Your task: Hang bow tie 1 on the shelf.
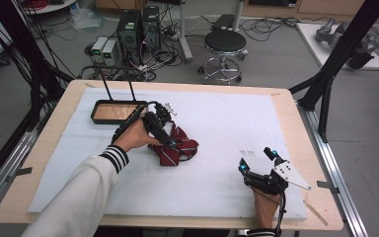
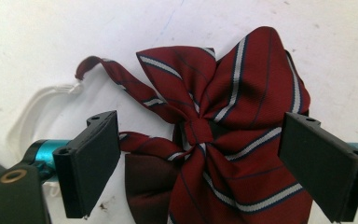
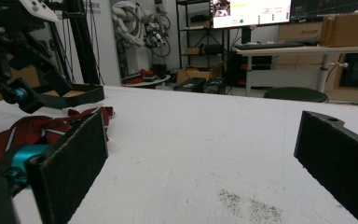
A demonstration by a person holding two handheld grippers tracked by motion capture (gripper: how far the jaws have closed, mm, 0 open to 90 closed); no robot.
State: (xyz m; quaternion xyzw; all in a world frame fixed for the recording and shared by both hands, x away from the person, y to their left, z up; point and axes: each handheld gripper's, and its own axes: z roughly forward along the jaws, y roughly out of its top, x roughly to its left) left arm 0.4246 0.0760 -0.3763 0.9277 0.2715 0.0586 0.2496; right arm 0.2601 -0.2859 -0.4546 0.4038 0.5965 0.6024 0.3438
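Here, at left, the left gripper (image 2: pixel 200 154) hangs over the striped bow tie (image 2: pixel 223 126), jaws apart on either side of its knot, not yet pressing. The bow lies on the white mat (image 1: pixel 217 128) just beside the black tray (image 1: pixel 98 106). Soft, light fabric; the stiffer central knot looks the surest hold. At right, the right gripper (image 1: pixel 258 160) rests with jaws apart, empty.

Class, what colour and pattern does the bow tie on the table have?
The bow tie is dark red with white, navy-edged stripes, clearest in the left gripper view.
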